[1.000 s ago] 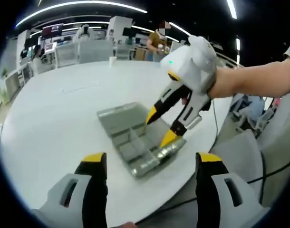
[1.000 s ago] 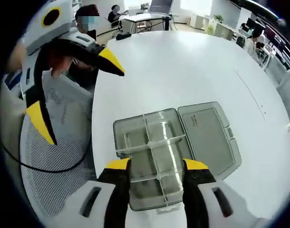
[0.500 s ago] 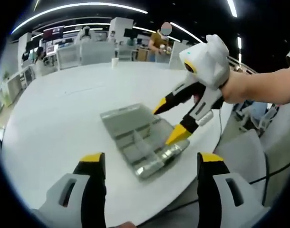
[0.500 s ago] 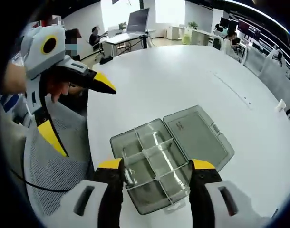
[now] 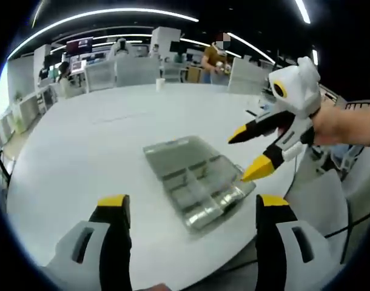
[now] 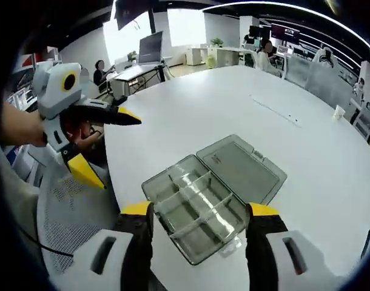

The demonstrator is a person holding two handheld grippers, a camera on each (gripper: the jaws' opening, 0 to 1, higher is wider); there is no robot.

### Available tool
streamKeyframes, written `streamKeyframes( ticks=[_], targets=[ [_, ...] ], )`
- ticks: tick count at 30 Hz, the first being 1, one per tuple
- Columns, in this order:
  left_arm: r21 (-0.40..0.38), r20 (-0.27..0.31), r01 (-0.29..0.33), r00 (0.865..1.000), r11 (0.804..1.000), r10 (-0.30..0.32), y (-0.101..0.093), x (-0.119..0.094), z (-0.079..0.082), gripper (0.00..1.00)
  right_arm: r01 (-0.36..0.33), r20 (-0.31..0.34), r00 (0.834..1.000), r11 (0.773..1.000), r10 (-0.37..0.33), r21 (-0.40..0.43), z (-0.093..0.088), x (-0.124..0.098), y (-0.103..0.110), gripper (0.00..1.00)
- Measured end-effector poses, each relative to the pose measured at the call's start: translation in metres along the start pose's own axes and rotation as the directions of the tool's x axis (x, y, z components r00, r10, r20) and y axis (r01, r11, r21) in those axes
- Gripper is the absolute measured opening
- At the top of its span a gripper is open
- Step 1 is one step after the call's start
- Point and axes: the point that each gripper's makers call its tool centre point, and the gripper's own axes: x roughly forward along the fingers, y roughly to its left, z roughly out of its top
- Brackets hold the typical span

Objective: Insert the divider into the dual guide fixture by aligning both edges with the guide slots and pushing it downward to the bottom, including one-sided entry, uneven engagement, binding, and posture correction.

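Note:
A clear grey compartment box (image 5: 197, 182) lies open on the white table, its flat lid (image 5: 173, 154) folded out beside the tray. Thin clear dividers (image 6: 197, 197) stand inside the tray (image 6: 173, 188); the lid (image 6: 242, 167) lies to its far right. My left gripper (image 5: 194, 203) is open and empty, held back from the box near the table edge. My right gripper (image 6: 200, 209) is open too, above the near end of the tray. In the left gripper view the right gripper (image 5: 245, 156) hovers open to the right of the box. The left gripper (image 6: 112, 148) hangs open off the table's left side.
The round white table (image 5: 82, 157) has wide bare room beyond the box. A white cup (image 5: 162, 83) stands at its far edge. A mesh chair (image 6: 63, 200) sits by the near table edge. People sit at desks in the background.
Both grippers have drawn back and away from the box. The right gripper, earlier with its tips at the tray, now hovers off to its side. The box has stayed put.

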Motion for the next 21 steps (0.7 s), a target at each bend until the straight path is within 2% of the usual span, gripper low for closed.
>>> streamKeyframes(
  ticks=[13, 21],
  targets=[
    [-0.070, 0.023, -0.064, 0.998, 0.996, 0.066, 0.006, -0.002, -0.001, 0.91, 0.077, 0.050, 0.995, 0.990, -0.084, 0.117, -0.018, -0.027, -0.005, 0.64],
    [-0.099, 0.036, -0.083, 0.996, 0.992, 0.087, 0.006, -0.007, -0.003, 0.95, 0.106, 0.071, 0.990, 0.983, -0.118, 0.150, -0.032, -0.042, 0.001, 0.66]
  ],
)
